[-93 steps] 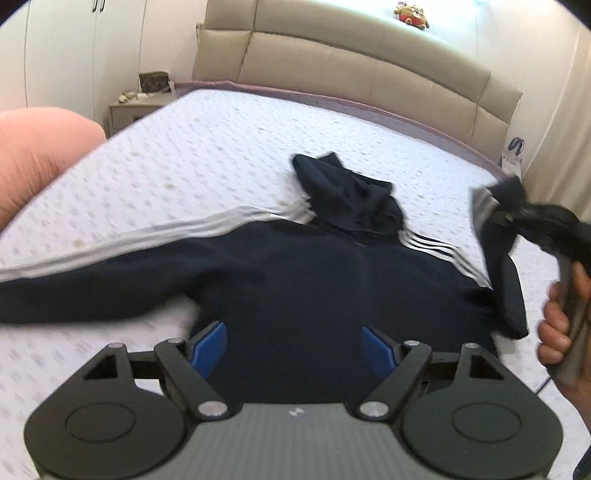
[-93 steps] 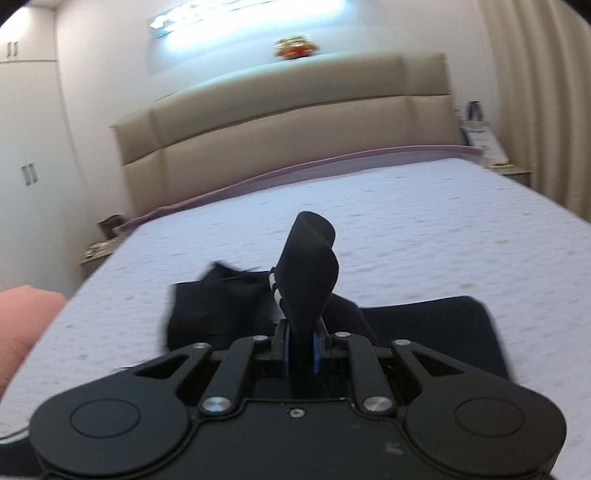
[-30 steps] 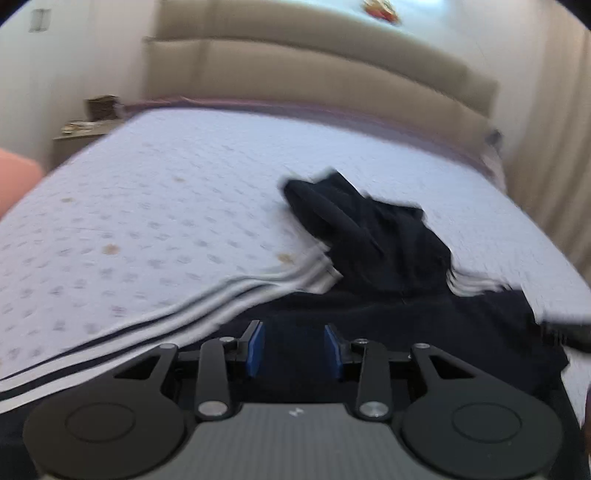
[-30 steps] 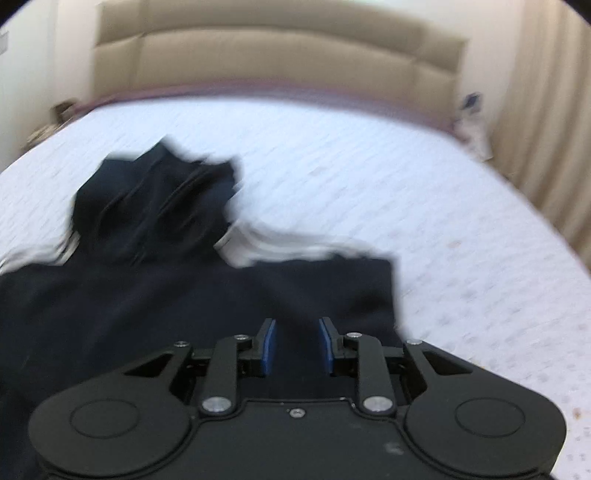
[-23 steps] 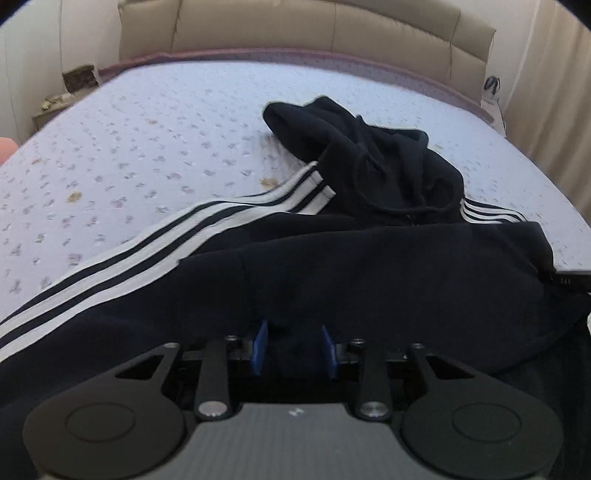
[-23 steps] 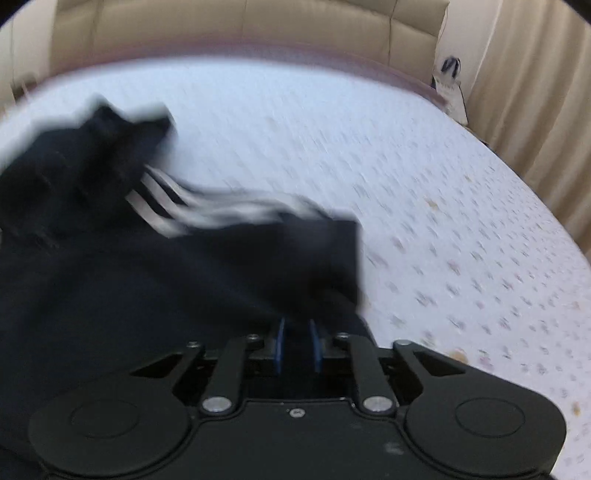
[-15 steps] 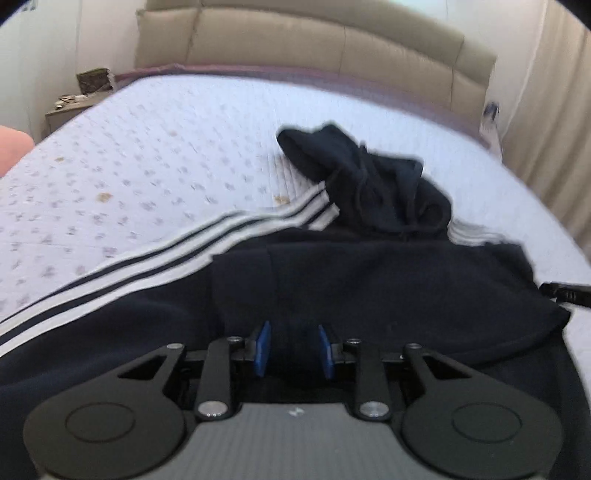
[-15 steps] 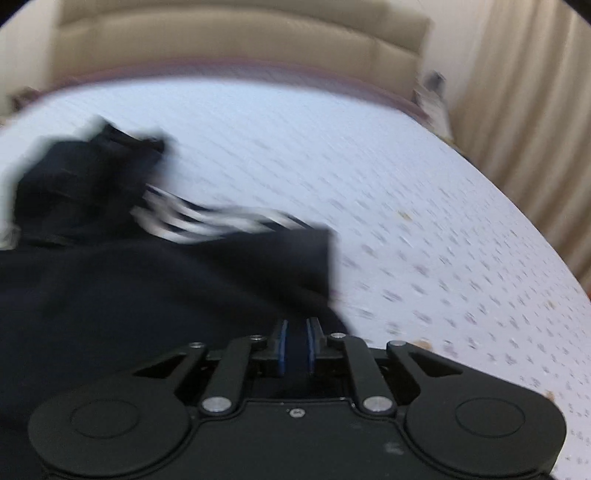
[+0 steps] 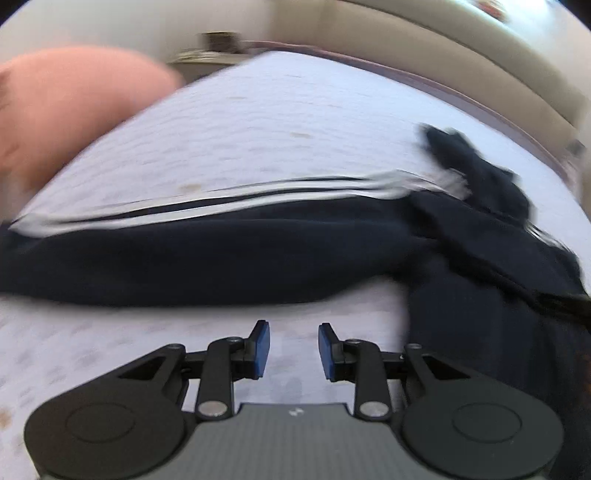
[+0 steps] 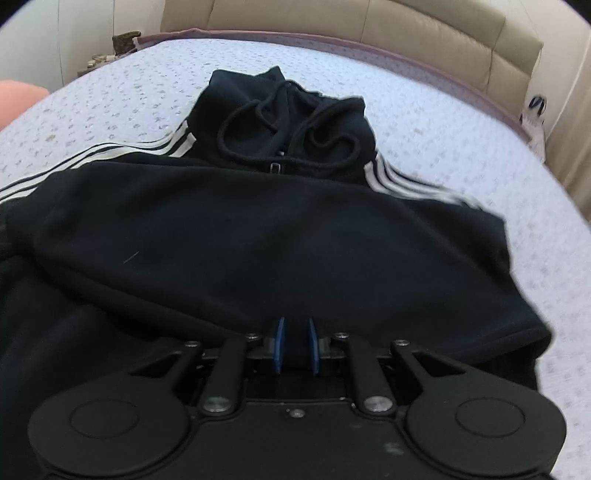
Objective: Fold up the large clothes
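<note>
A dark navy hoodie (image 10: 258,229) with white sleeve stripes lies on the bed, its hood (image 10: 291,122) and drawstrings toward the headboard. A lower layer is folded up over the chest. My right gripper (image 10: 294,334) sits at the near edge of that layer with dark fabric filling the gap between its blue pads; its jaws are opening slightly. In the left wrist view the long striped sleeve (image 9: 221,254) stretches across the middle, blurred. My left gripper (image 9: 293,341) hovers open over bare sheet just below that sleeve, with nothing between its pads.
The bed's white patterned sheet (image 9: 258,122) spreads all round the hoodie. A beige padded headboard (image 10: 369,22) closes the far side. A pink rounded mass (image 9: 66,99) lies at the left, a nightstand (image 9: 210,48) behind it, and a curtain (image 10: 576,110) hangs at the right.
My left gripper let go of the dark fabric and swung left off the body to the sheet below the sleeve. My right gripper closed on fabric and moved over the hoodie's middle.
</note>
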A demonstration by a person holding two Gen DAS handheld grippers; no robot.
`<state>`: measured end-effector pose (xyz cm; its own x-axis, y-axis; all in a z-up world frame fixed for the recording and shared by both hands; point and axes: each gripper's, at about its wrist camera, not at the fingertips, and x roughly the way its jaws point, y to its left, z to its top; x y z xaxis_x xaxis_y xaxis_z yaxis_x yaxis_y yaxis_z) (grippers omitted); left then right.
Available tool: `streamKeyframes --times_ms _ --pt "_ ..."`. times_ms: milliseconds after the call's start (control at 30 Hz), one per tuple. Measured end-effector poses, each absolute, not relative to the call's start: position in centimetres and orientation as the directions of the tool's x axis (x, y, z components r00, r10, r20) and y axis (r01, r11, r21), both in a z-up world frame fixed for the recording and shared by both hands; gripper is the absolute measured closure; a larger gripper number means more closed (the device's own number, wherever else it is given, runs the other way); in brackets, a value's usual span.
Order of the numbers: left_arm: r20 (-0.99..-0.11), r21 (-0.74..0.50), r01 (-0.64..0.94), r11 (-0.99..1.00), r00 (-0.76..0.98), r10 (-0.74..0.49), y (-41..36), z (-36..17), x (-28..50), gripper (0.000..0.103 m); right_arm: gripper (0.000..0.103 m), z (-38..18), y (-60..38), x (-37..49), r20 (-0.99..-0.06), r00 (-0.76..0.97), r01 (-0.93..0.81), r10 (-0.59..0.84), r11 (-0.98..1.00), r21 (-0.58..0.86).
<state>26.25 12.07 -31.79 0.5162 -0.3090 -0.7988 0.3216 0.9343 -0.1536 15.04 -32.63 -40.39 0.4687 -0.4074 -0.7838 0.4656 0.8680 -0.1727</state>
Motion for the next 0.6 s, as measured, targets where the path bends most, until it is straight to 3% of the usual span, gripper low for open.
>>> streamKeyframes --times_ms 100,167,233,300,367,467,600 --pt "-0.784 -0.137 0.169 0.976 0.584 -0.211 17.3 -30.8 27.1 0.068 0.082 -38.4 -30.3 13.0 -0.759 0.520 0.437 -0.393 0.885 -0.160" --pt "-0.771 -0.155 0.052 0.987 0.619 -0.154 20.8 -30.1 27.9 0.059 0.076 -37.4 -28.7 11.1 -0.776 0.516 0.436 -0.362 0.891 -0.126" --pt "-0.763 -0.200 -0.066 0.977 0.636 -0.114 24.2 -30.0 29.0 0.042 0.076 -36.9 -26.8 8.5 -0.822 0.490 0.453 -0.290 0.890 -0.044" --pt "-0.767 -0.251 -0.162 0.954 0.635 -0.094 26.3 -30.4 30.4 0.038 0.076 -36.4 -24.4 5.8 -0.867 0.454 0.476 -0.206 0.879 0.040" --pt "-0.774 -0.314 -0.234 0.920 0.625 -0.105 28.6 -31.2 31.7 0.040 0.074 -36.5 -21.7 4.2 -0.880 0.442 0.473 -0.175 0.879 0.063" --pt "-0.768 -0.406 -0.286 0.868 0.621 -0.155 30.4 -32.9 33.4 0.040 0.067 -37.0 -19.1 3.4 -0.847 0.470 0.457 -0.247 0.890 -0.006" --pt "-0.773 -0.447 -0.343 0.826 0.613 -0.164 31.1 -35.4 35.3 0.040 0.066 -38.3 -20.3 4.8 -0.851 0.460 0.488 -0.254 0.873 0.003"
